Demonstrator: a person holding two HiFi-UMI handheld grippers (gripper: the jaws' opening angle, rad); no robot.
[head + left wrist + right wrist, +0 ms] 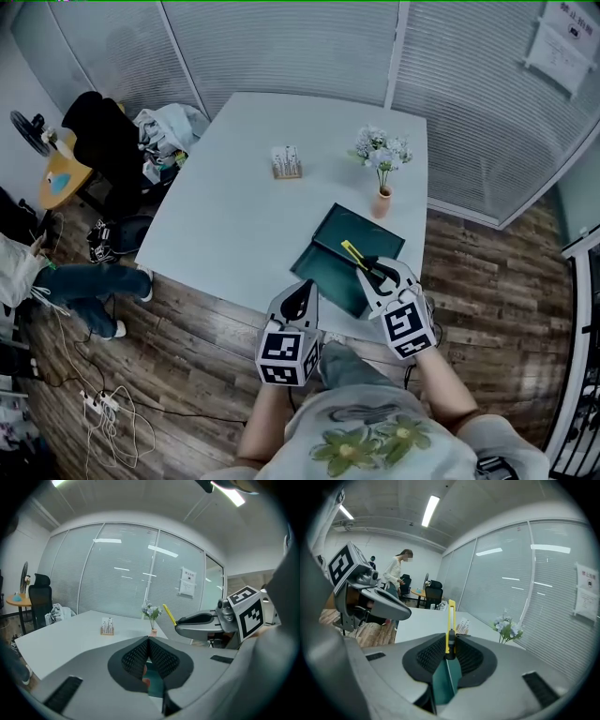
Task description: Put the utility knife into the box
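Note:
A yellow utility knife is clamped between the jaws of my right gripper, sticking out forward and upward above the dark green box at the table's near edge. My left gripper hangs just off the box's near left corner, its jaws pressed together with nothing between them. In the left gripper view the right gripper shows at the right, the knife pointing up past it.
On the white table stand a small rack and a vase of flowers. A black chair with bags, a round side table and a seated person's legs are at the left. A person stands far off.

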